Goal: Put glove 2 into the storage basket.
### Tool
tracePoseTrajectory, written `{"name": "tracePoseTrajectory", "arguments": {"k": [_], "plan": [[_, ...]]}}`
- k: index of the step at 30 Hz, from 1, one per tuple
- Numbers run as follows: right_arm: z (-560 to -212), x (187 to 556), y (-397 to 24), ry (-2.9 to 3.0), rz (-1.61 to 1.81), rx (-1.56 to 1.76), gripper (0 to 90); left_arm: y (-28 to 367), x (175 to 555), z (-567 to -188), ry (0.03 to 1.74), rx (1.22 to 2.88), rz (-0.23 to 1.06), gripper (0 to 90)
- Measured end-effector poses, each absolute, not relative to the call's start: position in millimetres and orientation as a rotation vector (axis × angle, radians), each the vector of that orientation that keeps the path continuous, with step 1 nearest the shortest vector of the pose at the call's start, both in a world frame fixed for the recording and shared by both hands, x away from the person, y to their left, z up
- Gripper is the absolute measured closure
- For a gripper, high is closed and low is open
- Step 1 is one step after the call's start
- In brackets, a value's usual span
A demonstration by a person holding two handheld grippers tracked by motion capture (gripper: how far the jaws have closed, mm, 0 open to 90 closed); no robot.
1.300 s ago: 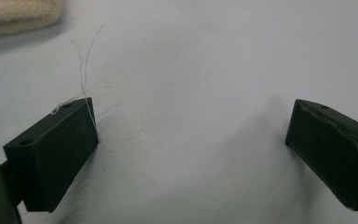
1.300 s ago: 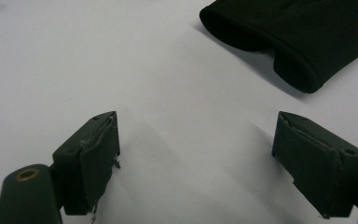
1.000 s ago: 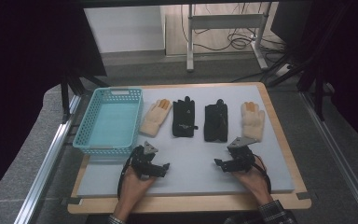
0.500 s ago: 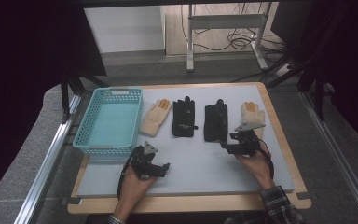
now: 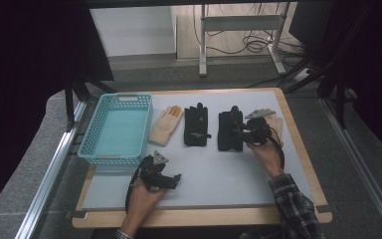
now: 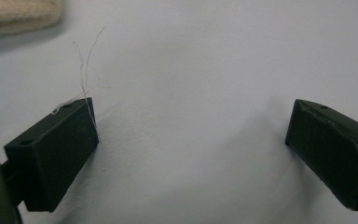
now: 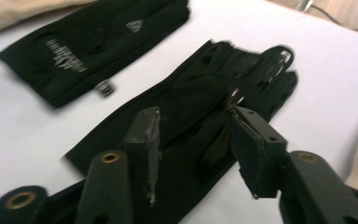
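R gripper (image 5: 242, 130) is held over the right-hand black glove (image 5: 229, 130), which lies flat on the white mat (image 5: 219, 174) w/ a second black glove (image 5: 196, 124) beside it. Its jaws have just been closing, now half-narrowed; glove fabric is seen between them, not yet pinched. L gripper (image 5: 171, 179) is rested near the mat's front, jaws wide, nothing held.

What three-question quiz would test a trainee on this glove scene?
1. How many gloves lie on the table?
2. True or false: the teal basket holds a glove.
3. Which glove is the right gripper over: A) the tan glove beside the basket, B) the right-hand black glove, C) the left-hand black glove?

Key: 1. Four, two tan and two black, the far-right tan one partly hidden. 2. False, it is empty. 3. B; the jaws, which have just been closing, straddle it, not yet pressing.
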State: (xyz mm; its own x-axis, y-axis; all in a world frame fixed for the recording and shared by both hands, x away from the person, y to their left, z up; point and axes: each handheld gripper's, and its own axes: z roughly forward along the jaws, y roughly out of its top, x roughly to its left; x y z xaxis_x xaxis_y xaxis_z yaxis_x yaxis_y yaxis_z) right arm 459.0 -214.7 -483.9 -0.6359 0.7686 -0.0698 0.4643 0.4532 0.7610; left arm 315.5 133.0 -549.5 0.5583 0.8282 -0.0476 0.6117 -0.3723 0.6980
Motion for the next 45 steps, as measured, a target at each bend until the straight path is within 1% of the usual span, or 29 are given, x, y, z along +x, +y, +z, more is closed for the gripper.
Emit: {"name": "tracePoseTrajectory", "arguments": {"k": [7, 17, 18, 22, 26, 27, 32, 37, 45], "plan": [[-495, 488, -209, 2.303, 0.994, 1.08, 47.6, 133, 316, -549, 1.149, 2.115, 0.409, 2.5], [-508, 510, -196, 2.32, 0.918, 1.11, 48.3, 133, 316, -550, 1.149, 2.113, 0.409, 2.5], [-515, 513, -193, 2.336, 0.869, 1.108, 48.6, 133, 316, -550, 1.149, 2.114, 0.409, 2.5], [-518, 515, -195, 2.335, 0.923, 1.149, 57.5, 133, 316, -550, 1.149, 2.114, 0.409, 2.4], [-517, 515, -197, 2.36, 0.976, 1.207, 78.4, 133, 316, -550, 1.149, 2.114, 0.409, 2.4], [-517, 516, -197, 2.362, 0.98, 1.223, 80.7, 133, 316, -550, 1.149, 2.114, 0.409, 2.5], [-512, 511, -193, 2.343, 0.95, 1.2, 82.6, 133, 316, -550, 1.149, 2.113, 0.409, 2.5], [-501, 505, -195, 2.32, 1.005, 1.182, 82.7, 133, 316, -550, 1.149, 2.114, 0.409, 2.5], [-476, 481, -199, 2.305, 1.112, 1.159, 82.6, 133, 316, -550, 1.149, 2.114, 0.409, 2.4]]}}
